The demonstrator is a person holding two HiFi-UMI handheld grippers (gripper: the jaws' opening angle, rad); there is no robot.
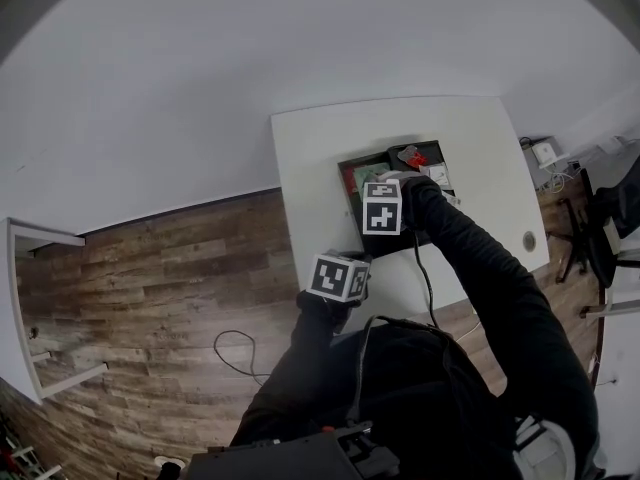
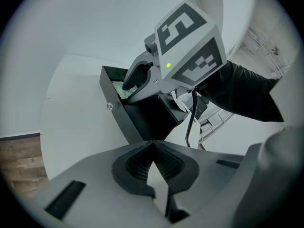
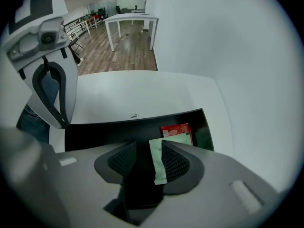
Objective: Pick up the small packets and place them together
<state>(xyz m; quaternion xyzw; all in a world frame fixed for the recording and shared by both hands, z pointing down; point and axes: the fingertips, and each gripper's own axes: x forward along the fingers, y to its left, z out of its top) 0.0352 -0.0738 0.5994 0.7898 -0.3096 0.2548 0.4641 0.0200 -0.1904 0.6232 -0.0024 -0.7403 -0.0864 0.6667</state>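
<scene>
A pale green packet [image 3: 160, 161] stands on edge between the 2 jaws of the right gripper [image 3: 146, 148]. It lies against the pad of 1 jaw with a clear gap to the other, so the jaws are released, not pressing it. Just behind it a red packet [image 3: 176, 129] and a dark green packet [image 3: 203, 137] lie in a black box [image 3: 109, 130], over which this gripper points down. The box sits about mid-way across the white surface [image 1: 480, 138]. The left gripper [image 2: 153, 144] hangs by the surface's near left corner, jaws clenched on nothing.
</scene>
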